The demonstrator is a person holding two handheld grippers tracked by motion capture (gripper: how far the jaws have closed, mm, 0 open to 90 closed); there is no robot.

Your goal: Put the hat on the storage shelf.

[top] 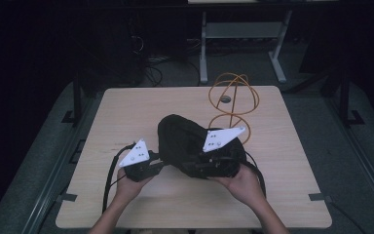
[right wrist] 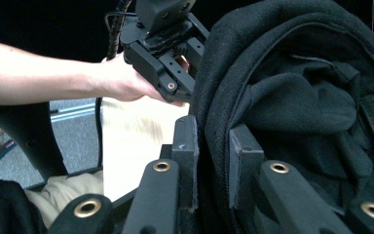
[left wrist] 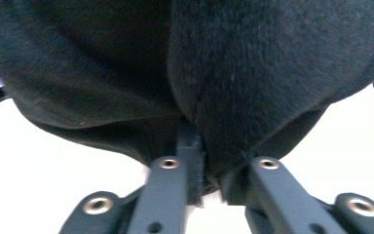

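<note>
A black fabric hat (top: 180, 136) lies in the middle of the wooden table (top: 126, 107), its opening turned toward the person. My left gripper (top: 159, 165) meets its near left edge. In the left gripper view that gripper (left wrist: 213, 183) is shut on a fold of the hat (left wrist: 253, 73). My right gripper (top: 208, 165) is at the near right rim. In the right gripper view it (right wrist: 213, 165) is shut on the rim of the hat (right wrist: 292, 97), one jaw outside and one inside. A hand (right wrist: 121, 78) holds the other gripper beyond the rim.
An orange wire stand (top: 233, 100) with looped rings stands upright at the back right of the table, just behind the hat. Black cables (top: 109, 175) trail off the front left. A desk frame (top: 243, 34) stands beyond the table's far edge.
</note>
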